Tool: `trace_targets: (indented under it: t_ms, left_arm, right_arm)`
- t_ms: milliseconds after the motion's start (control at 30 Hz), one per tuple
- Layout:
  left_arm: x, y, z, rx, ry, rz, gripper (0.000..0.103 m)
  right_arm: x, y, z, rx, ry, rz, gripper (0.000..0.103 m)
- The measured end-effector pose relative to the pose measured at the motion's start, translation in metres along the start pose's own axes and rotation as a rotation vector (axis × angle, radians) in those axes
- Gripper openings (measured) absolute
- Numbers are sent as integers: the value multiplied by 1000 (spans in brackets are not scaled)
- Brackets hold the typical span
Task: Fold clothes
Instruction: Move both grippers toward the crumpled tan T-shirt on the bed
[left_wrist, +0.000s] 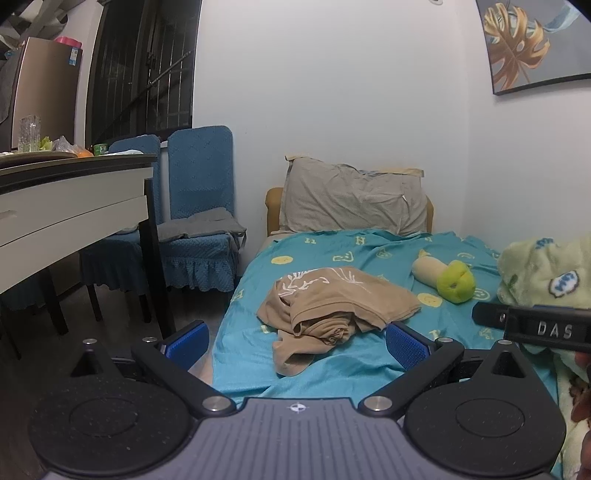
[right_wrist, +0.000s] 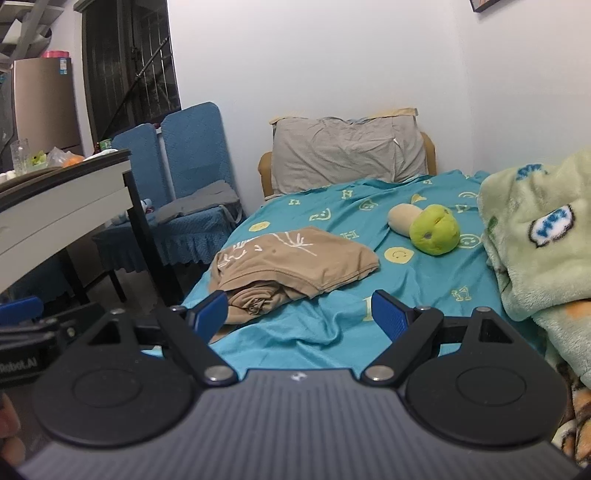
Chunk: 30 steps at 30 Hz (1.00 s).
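Note:
A crumpled tan garment (left_wrist: 332, 302) with a white branch print lies on the teal bed sheet (left_wrist: 332, 369), near the bed's left edge. It also shows in the right wrist view (right_wrist: 291, 262). My left gripper (left_wrist: 295, 341) is open and empty, held just short of the garment's near edge. My right gripper (right_wrist: 299, 314) is open and empty, also just short of the garment. The right gripper's body (left_wrist: 535, 326) shows at the right of the left wrist view. The left gripper's blue finger (right_wrist: 20, 308) shows at the left of the right wrist view.
A grey pillow (left_wrist: 351, 199) stands at the bed's head. A green and beige plush toy (left_wrist: 445, 277) lies right of the garment. A pale green fleece blanket (right_wrist: 535, 236) is heaped at the right. A white table (left_wrist: 66, 199) and blue chairs (left_wrist: 195, 206) stand left of the bed.

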<state>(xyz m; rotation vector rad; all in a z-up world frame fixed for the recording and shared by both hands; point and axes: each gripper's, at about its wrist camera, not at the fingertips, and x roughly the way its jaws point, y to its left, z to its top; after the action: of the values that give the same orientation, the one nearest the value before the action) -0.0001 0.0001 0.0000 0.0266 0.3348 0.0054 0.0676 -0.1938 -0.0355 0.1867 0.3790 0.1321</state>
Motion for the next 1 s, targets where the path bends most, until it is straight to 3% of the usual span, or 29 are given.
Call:
trace_targets:
  t_ms: [333, 667, 1000]
  left_arm:
    - [-5, 10, -8, -12, -11, 15, 103]
    - [11, 2, -17, 4, 32, 56, 103]
    - [6, 3, -17, -8, 46, 83, 103]
  right_arm:
    - [0, 5, -5, -60, -11, 0, 86]
    - [-2, 13, -15, -79, 21, -31, 86]
    - [-7, 9, -10, -60, -36, -43, 86]
